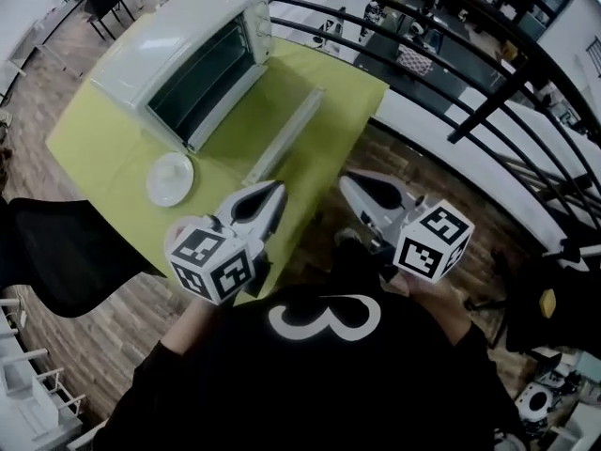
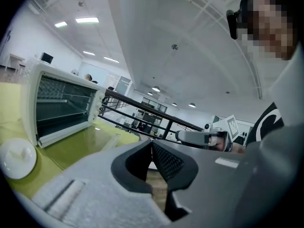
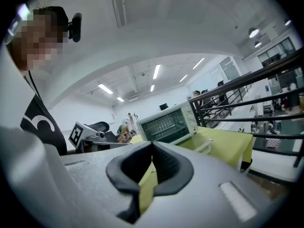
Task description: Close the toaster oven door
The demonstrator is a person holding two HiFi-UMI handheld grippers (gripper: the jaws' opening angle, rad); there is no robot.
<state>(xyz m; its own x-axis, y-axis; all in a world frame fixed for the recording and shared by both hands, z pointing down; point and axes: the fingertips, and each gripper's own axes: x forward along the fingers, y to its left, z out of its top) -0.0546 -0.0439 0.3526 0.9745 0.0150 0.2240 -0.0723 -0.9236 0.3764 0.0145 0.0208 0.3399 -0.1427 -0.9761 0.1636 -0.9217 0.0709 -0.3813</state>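
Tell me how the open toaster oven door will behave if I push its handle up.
The toaster oven door lies open flat; it probably swings up as one rigid panel. Its pane looks like glass, so push gently. The toaster oven looks light and might slide on the table.

- toaster oven (image 1: 174,40) at the far left of the green table (image 1: 99,148), door (image 1: 285,135) dropped flat on the tabletop
- white dish (image 1: 170,178) just in front of the oven
- left gripper (image 1: 274,195) above the near table edge, jaws together
- right gripper (image 1: 350,185) off the table, above the wood floor
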